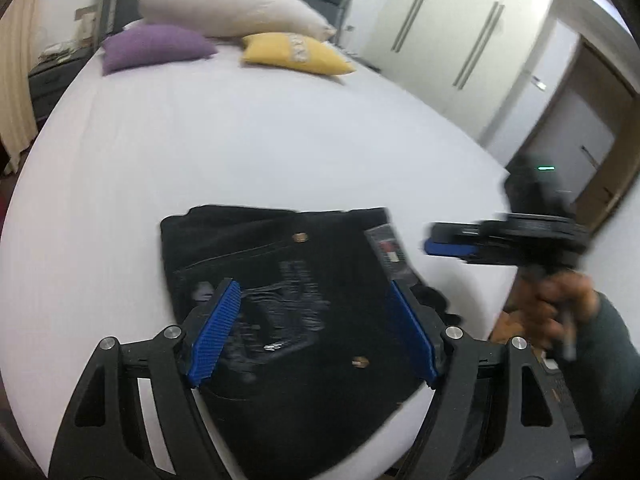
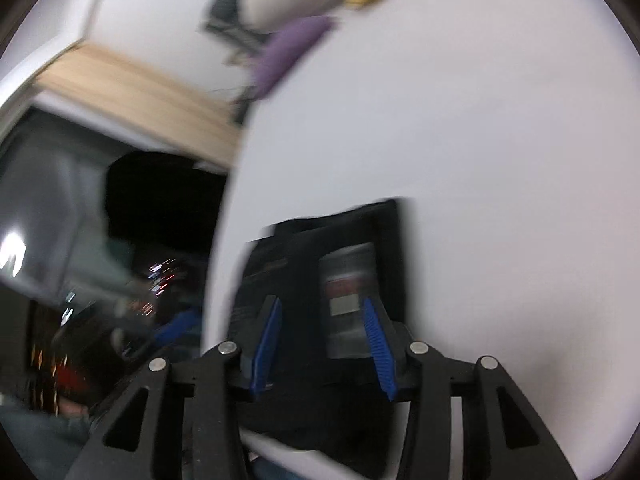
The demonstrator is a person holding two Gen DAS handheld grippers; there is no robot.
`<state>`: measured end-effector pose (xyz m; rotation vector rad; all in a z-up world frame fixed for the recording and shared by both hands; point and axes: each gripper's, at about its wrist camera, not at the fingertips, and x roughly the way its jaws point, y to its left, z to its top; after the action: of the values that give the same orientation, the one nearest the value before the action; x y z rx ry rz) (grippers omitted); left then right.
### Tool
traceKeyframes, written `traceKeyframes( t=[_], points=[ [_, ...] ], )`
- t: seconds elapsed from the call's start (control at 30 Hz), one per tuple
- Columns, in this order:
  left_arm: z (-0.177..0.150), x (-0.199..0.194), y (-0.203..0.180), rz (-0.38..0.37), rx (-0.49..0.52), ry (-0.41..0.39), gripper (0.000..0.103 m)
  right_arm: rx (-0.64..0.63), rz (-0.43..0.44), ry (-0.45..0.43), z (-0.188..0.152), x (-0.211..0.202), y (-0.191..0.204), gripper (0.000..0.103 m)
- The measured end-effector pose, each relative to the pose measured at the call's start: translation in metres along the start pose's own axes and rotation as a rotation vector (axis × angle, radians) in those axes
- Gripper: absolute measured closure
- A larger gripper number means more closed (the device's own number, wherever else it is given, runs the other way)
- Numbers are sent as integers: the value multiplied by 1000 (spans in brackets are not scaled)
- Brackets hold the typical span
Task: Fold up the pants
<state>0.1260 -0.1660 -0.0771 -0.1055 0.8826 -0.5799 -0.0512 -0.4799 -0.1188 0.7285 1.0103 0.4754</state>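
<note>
Your black pants (image 1: 288, 304) lie folded into a compact rectangle on the white bed (image 1: 240, 140), close to its near edge, waistband label toward the right. Your left gripper (image 1: 316, 312) hangs over them with its blue pads spread wide, gripping nothing. Your right gripper (image 2: 322, 320) sits above the label end, fingers apart and empty too; both views are blurred

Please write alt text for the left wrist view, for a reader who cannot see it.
Folded black pants lie on a white bed, seen between the open blue-padded left tongs, which hold nothing. The right tongs hover at the right; purple, beige and yellow pillows lie behind.
</note>
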Motion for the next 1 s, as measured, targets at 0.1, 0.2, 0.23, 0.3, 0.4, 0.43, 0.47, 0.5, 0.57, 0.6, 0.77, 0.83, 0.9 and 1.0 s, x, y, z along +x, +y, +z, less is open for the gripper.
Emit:
traceKeyframes(
  t=[0.1,0.2,0.23,0.3,0.4,0.43,0.47,0.5,0.57,0.6,0.77,0.83,0.9,1.0],
  points=[
    [-6,10,9,25,24,26,29,-26,79,59,-18,19,22,56],
    [-12,44,-2,55,46,88,29,10,-9,155,-37,46,8,58],
    [-15,56,1,59,43,130,29,40,-40,170,-44,51,-4,76],
    [-22,75,8,81,38,191,29,65,-81,150,-51,45,-19,103],
    [-24,81,0,104,84,224,29,100,-65,115,-57,27,-32,103],
    [-24,82,0,108,83,228,29,75,-82,114,-58,22,-29,103],
    [-24,84,1,111,77,233,29,71,-100,112,-58,20,-29,103],
    [-24,83,2,112,75,235,29,72,-127,113,-57,14,-28,103],
    [-25,89,2,118,84,239,29,67,-174,100,-55,10,-10,102],
    [-25,89,2,120,88,239,29,60,-191,90,-51,4,-6,101],
    [-27,90,5,117,87,239,29,-45,-126,48,-19,3,34,92],
    [-26,93,3,119,89,240,29,-67,-105,68,-3,23,45,90],
    [-26,94,3,119,91,242,29,-64,-103,108,12,51,43,90],
    [-27,96,3,115,93,241,29,-12,-196,162,16,79,14,92]
  ],
)
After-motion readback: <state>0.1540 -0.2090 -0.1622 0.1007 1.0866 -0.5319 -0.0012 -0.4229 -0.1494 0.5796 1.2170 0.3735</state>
